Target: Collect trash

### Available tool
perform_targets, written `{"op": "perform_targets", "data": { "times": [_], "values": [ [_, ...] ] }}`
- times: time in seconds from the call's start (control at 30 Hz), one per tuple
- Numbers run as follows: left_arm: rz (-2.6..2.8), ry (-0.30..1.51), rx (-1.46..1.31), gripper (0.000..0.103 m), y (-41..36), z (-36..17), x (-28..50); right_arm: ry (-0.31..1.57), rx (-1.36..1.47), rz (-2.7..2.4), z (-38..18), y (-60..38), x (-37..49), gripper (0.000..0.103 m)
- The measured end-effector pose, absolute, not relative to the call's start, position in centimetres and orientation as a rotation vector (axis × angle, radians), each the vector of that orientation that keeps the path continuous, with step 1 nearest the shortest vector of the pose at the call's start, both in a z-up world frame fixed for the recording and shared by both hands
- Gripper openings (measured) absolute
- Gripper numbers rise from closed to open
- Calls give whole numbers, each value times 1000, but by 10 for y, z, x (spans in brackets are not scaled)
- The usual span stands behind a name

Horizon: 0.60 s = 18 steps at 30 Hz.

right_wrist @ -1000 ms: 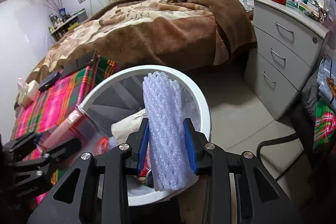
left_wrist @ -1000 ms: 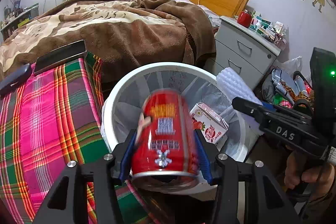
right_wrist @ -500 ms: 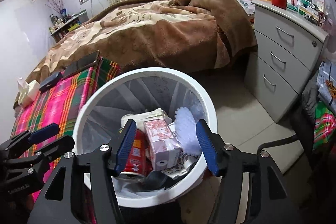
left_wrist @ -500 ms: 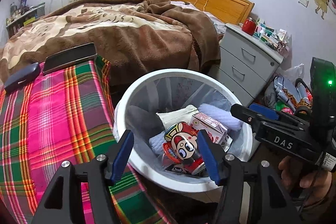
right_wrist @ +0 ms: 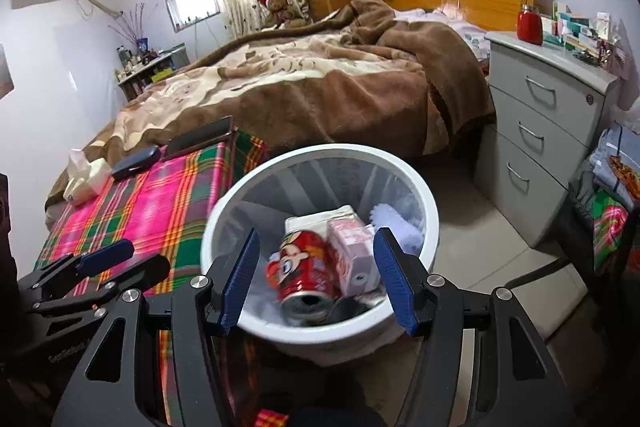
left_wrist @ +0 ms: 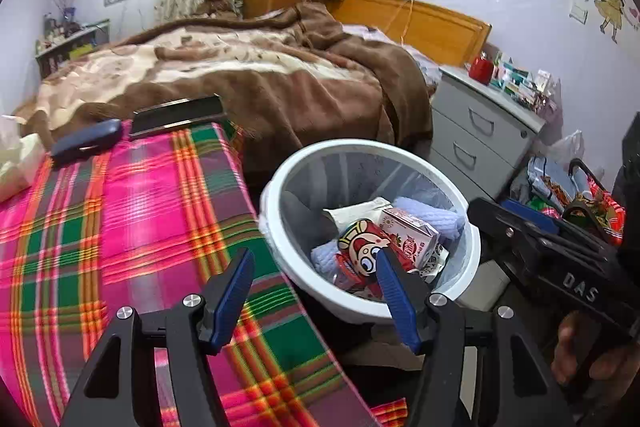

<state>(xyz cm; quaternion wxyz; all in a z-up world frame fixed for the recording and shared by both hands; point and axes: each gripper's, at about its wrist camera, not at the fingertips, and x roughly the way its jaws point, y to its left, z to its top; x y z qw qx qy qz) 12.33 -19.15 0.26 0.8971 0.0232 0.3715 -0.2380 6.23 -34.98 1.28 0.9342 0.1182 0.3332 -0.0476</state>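
One white bin (right_wrist: 430, 223) stands on the floor near the middle. Inside it lie one red can (right_wrist: 306, 269), one pink carton (right_wrist: 354, 251), one white foam net (right_wrist: 396, 223) at the far right of the bin, and one cream packet (left_wrist: 358, 211) behind them; more scraps underneath cannot be counted. Two grippers (right_wrist: 316, 285) (left_wrist: 314, 301) show at the near edge, each with two blue pads. To the left, one plaid cloth (left_wrist: 120, 211) carries two dark flat things at its far end. Far off are one bed (right_wrist: 304, 79), one teddy bear (right_wrist: 280, 7), and at right one grey cabinet (right_wrist: 548, 115) with three drawers and one red jar (right_wrist: 529, 19) on top.
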Motion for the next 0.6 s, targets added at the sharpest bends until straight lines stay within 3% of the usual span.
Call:
{"op": "perform_targets", "data": {
  "times": [0.6],
  "values": [
    [-311, 620, 71, 63, -125, 16, 44, 536, 162, -88, 17, -290, 12, 61]
  ]
}}
